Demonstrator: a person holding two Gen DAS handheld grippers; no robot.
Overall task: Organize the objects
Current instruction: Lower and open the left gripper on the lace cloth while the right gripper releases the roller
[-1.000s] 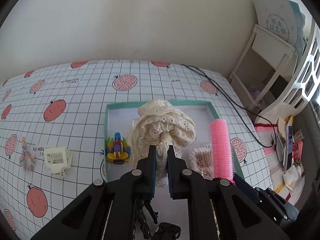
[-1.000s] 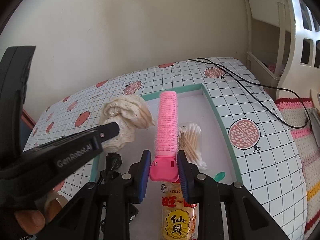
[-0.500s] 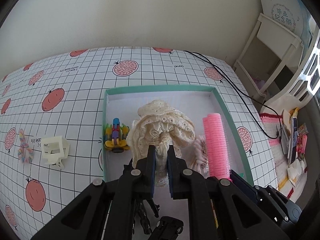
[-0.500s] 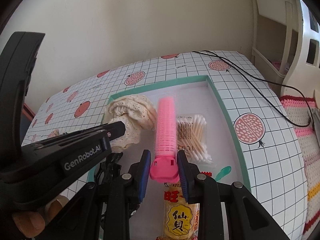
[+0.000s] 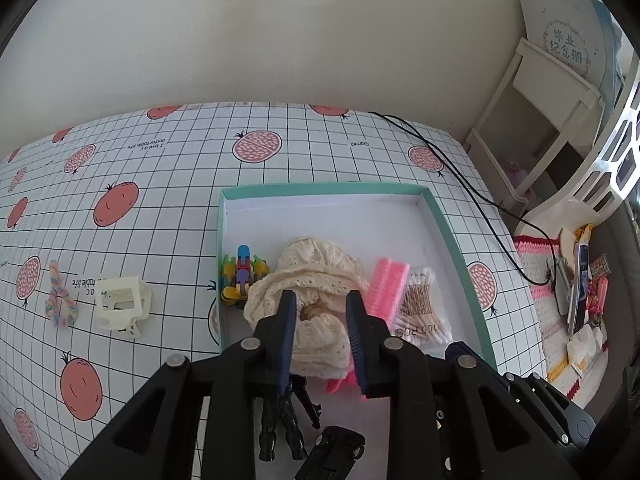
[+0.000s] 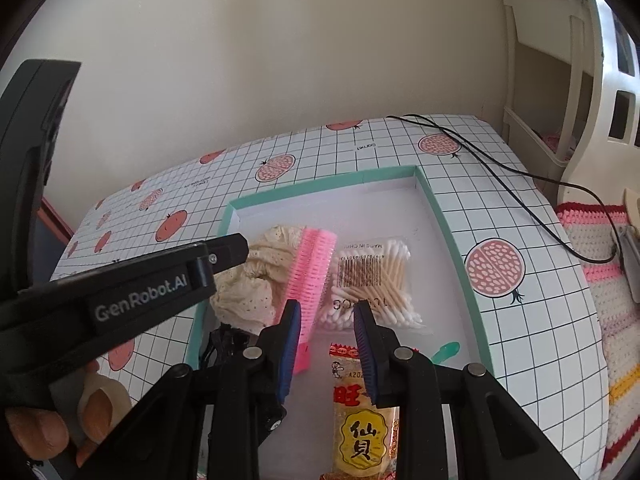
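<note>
Left to right on the grid-and-fruit tablecloth (image 5: pixel 192 168): we see a pastel twisted hair tie (image 5: pixel 60 300), then a cream plastic claw clip (image 5: pixel 122 306), both outside the shallow teal-rimmed white box (image 5: pixel 324 189) and well to the left of the left gripper (image 5: pixel 322 308).

In the box, a multicoloured block toy (image 5: pixel 242 276) lies by the left wall. Just beside it lies the cream lace scrunchie (image 5: pixel 316 264). The left gripper's jaws are opening, the scrunchie between them but the pads off it, so we call it released in the box.

Next right, the pink bristle hair roller (image 6: pixel 310 276) lies with its long axis running away from us and leans on the scrunchie. The right gripper (image 6: pixel 326 320) is parted and empty, with the roller just off its left finger. The bag of cotton swabs (image 6: pixel 376 284) lies ahead between the fingers.

We judge the clip and tie come next, and the left hand is nearer to them.
</note>
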